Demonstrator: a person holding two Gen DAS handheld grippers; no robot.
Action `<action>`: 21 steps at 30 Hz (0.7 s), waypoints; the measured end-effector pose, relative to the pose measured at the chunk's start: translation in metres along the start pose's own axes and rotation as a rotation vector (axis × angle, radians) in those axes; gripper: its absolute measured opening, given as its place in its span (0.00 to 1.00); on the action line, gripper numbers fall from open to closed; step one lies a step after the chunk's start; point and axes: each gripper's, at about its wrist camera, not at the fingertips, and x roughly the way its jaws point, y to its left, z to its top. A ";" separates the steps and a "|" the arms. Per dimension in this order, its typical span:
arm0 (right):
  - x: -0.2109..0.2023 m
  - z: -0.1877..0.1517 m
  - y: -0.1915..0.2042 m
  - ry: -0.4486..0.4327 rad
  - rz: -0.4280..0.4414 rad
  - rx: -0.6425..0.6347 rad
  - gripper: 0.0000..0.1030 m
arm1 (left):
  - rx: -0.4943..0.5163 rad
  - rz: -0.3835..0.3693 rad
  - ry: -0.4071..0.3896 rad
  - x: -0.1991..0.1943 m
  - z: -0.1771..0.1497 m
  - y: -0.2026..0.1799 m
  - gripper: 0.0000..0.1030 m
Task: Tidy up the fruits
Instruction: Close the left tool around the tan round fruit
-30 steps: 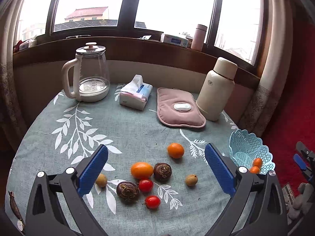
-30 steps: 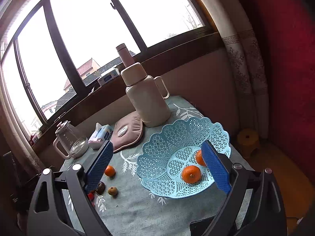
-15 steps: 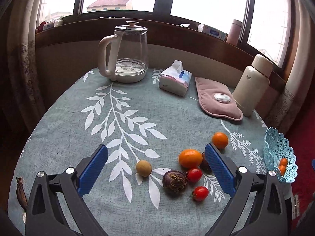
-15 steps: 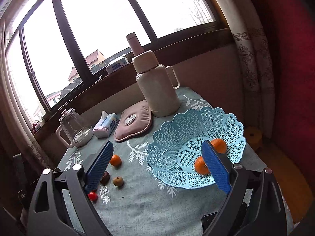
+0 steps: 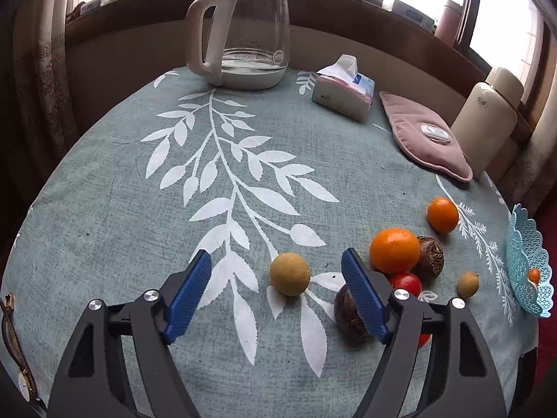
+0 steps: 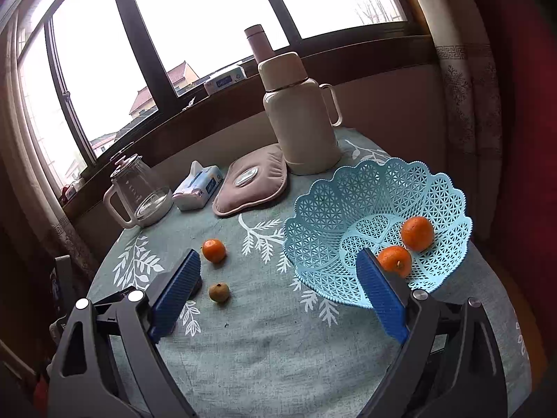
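Here, both sets of ribbed blue tongs gape empty: the left gripper [image 5: 276, 280] around a round tan fruit [image 5: 289, 273], the right gripper [image 6: 278, 291] before the lacy plastic basket [image 6: 323, 216] holding two oranges [image 6: 417, 233].

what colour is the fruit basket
Light blue, with a lacy openwork pattern; the fruit basket shows best in the right wrist view.

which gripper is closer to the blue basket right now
Right. The right gripper hangs open just in front of the blue basket; the left gripper is across the table, the basket at its far right.
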 end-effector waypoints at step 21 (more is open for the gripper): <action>0.022 -0.020 0.017 0.074 0.007 -0.042 0.90 | 0.079 0.047 0.003 0.014 -0.011 -0.013 0.34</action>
